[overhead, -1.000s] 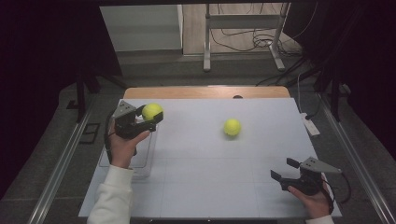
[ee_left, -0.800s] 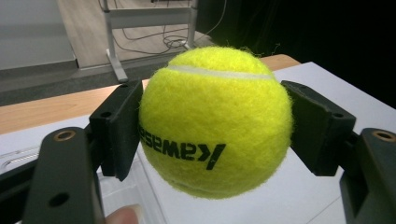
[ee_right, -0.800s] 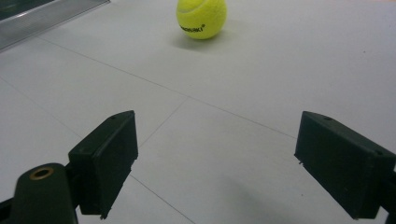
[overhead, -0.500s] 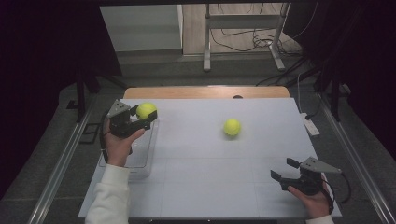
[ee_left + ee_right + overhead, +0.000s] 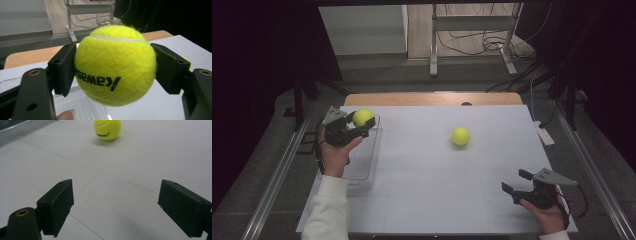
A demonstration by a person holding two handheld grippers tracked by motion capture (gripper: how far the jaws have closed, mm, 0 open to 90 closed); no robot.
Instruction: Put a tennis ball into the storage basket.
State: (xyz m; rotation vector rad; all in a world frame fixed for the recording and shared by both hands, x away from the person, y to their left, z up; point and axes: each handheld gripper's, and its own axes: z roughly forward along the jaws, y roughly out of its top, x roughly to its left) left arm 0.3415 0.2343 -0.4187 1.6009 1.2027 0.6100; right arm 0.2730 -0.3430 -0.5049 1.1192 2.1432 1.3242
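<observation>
A yellow tennis ball point(image 5: 362, 117) point(image 5: 115, 65) with black lettering is clamped in my left gripper point(image 5: 364, 123) point(image 5: 115, 75), which is shut on it. It hangs over the far end of a clear plastic bin point(image 5: 363, 175) at the table's left side. A second tennis ball point(image 5: 460, 135) point(image 5: 107, 129) lies loose on the white table top, right of centre. Near the front right corner my right gripper point(image 5: 514, 180) point(image 5: 115, 207) is open, its jaws wide apart with nothing between them, pointing toward that ball from well short of it.
The white table surface point(image 5: 427, 170) has a wooden strip point(image 5: 427, 98) along its far edge. A small white device point(image 5: 543, 134) lies at the right edge. Metal rails run along both sides, and a stand with cables is on the floor behind.
My left gripper has carried its ball a little to the left, over the bin's far end. The right gripper and the loose ball have not moved.
</observation>
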